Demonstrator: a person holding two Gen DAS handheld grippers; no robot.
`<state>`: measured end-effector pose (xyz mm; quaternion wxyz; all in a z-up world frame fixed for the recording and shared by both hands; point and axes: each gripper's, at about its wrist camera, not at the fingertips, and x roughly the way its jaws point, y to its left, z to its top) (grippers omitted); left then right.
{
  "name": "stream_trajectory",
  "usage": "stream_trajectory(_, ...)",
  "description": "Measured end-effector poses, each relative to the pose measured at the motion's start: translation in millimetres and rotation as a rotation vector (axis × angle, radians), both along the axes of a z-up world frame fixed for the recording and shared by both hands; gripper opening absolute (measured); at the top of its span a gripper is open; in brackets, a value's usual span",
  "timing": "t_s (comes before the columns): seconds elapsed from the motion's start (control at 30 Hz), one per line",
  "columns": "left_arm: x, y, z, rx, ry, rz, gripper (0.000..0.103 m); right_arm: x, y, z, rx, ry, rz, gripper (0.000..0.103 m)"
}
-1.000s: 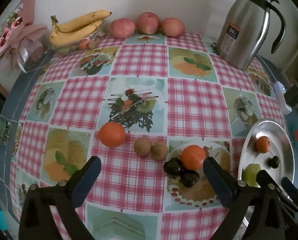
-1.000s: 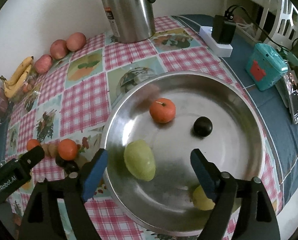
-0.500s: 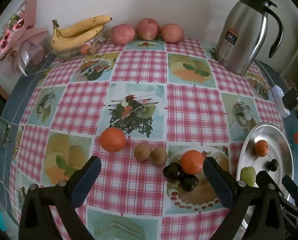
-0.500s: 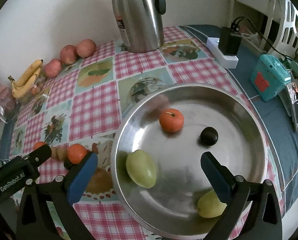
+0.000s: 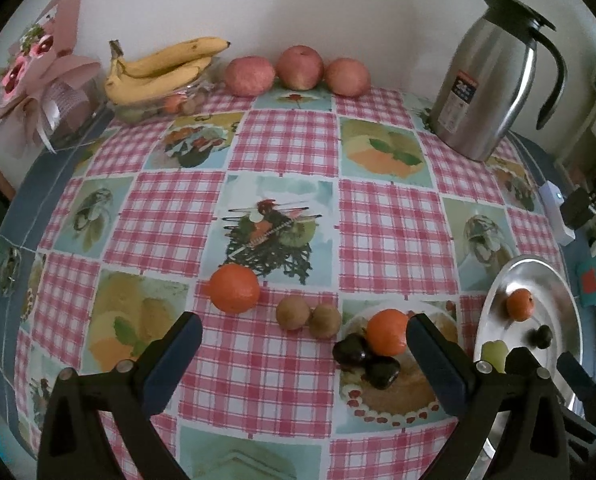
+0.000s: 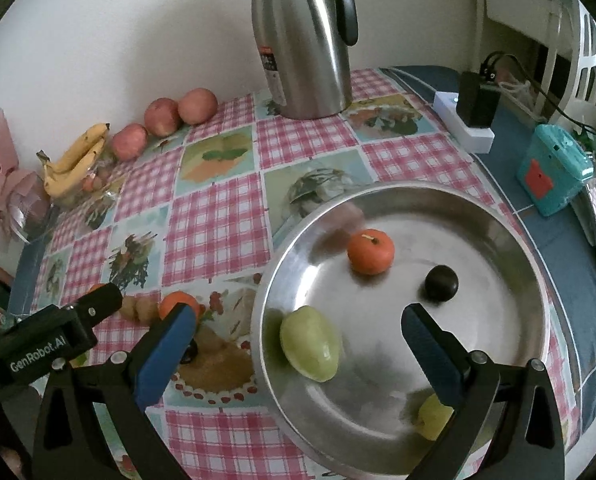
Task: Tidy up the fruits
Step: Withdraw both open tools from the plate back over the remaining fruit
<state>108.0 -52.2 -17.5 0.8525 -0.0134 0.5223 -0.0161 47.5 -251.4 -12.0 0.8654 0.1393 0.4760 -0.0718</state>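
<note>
A steel tray (image 6: 530, 264) at the table's right holds an orange (image 6: 370, 251), a dark plum (image 6: 441, 283), a green fruit (image 6: 310, 343) and a yellow-green fruit (image 6: 434, 420). My right gripper (image 6: 295, 338) is open and empty above the tray's near side. On the cloth lie an orange (image 5: 233, 288), two brown kiwis (image 5: 308, 316), another orange (image 5: 386, 332) and two dark plums (image 5: 365, 360). My left gripper (image 5: 304, 340) is open and empty just short of these fruits; it also shows in the right wrist view (image 6: 97, 300). The tray also shows in the left wrist view (image 5: 566, 292).
A steel jug (image 5: 494, 80) stands at the back right. Three apples (image 5: 298, 70), bananas (image 5: 165, 68) and a pink bouquet (image 5: 33, 76) line the back wall. A white power strip (image 6: 462, 124) and a teal box (image 6: 554, 172) sit beyond the tray.
Both grippers have drawn back and up a little, so the table and tray look smaller and further away. Both stay open; no fruit has moved.
</note>
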Motion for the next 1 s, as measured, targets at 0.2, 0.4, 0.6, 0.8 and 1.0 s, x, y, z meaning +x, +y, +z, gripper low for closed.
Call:
stream_trajectory(0.2, 3.4, 22.3, 3.4, -0.004, -0.018, 0.049, 0.103, 4.8, 10.1, 3.1, 0.008, 0.014, 0.01, 0.102)
stream_trajectory(0.4, 9.2, 53.0, 5.1, -0.004, -0.021, 0.114, 0.103, 18.1, 37.0, 6.0, -0.003, 0.041, 0.07, 0.102)
stream_trajectory(0.6, 12.4, 82.6, 10.2, -0.001, -0.036, 0.191, 0.103, 30.8, 59.8, 10.8, 0.034, 0.05, 0.101, 0.102)
stream_trajectory(0.8, 12.0, 98.1, 15.2, -0.008, -0.047, 0.229, 0.103, 42.7, 74.7, 18.5, 0.048, 0.043, 0.115, 0.102)
stream_trajectory(1.0, 14.6, 105.1, 10.6, -0.05, -0.024, 0.25, 0.103, 53.2, 86.3, 23.4, 0.052, 0.024, 0.154, 0.102)
